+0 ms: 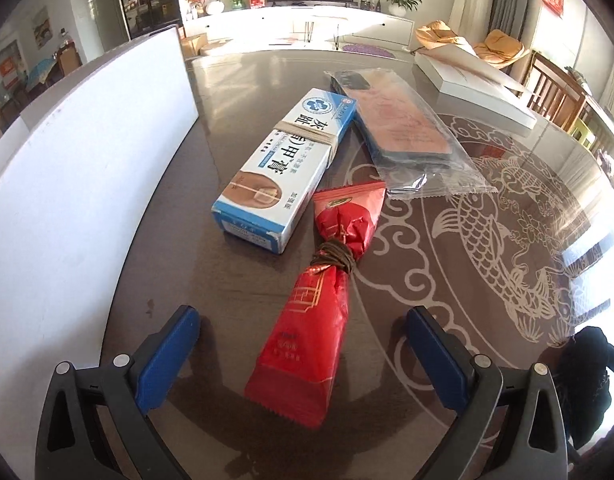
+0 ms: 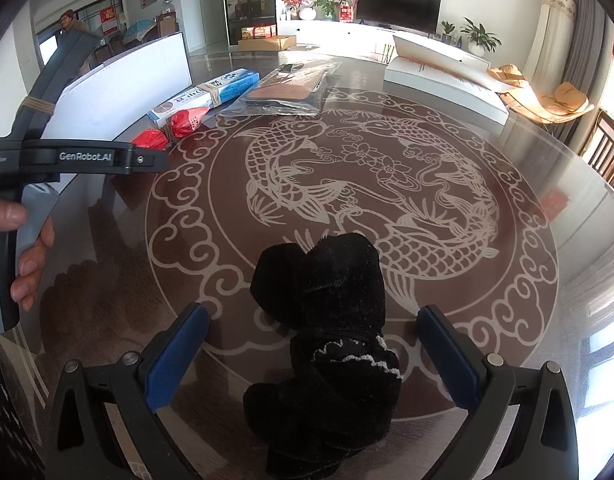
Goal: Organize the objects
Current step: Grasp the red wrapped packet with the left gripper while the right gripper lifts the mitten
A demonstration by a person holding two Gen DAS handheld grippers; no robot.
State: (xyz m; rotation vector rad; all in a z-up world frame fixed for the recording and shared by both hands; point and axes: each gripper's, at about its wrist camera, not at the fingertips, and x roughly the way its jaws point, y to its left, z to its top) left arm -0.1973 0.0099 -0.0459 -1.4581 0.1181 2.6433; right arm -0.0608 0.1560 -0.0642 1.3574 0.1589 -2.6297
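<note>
In the left wrist view my left tongs [image 1: 303,364] stand wide open and empty, blue pads to either side of the red snack packet [image 1: 307,320], which lies on the tabletop [image 1: 427,280] with its sawtooth end between the pads and its long axis running toward one o'clock, cinched by brown twine [image 1: 334,258] at its waist. Past it, at twelve o'clock, the blue-and-white ointment box [image 1: 285,172] lies on a like slant, its near corner just beside the packet's far end; a clear-wrapped flat pack [image 1: 407,128] sits at one o'clock, touching the box's far end. A white board [image 1: 87,184] fills the nine o'clock side. I judge the left tongs nearer the packet, and closing across its width would suit. In the right wrist view my right tongs [image 2: 311,360] are likewise spread and hold nothing; a black velvet bundle [image 2: 327,340] with pale trim lies between the pads, its near end cut off by the frame, so I cannot tell its full shape. My left hand [image 2: 23,248] and its gripper body sit at nine o'clock, hiding part of the red packet.
</note>
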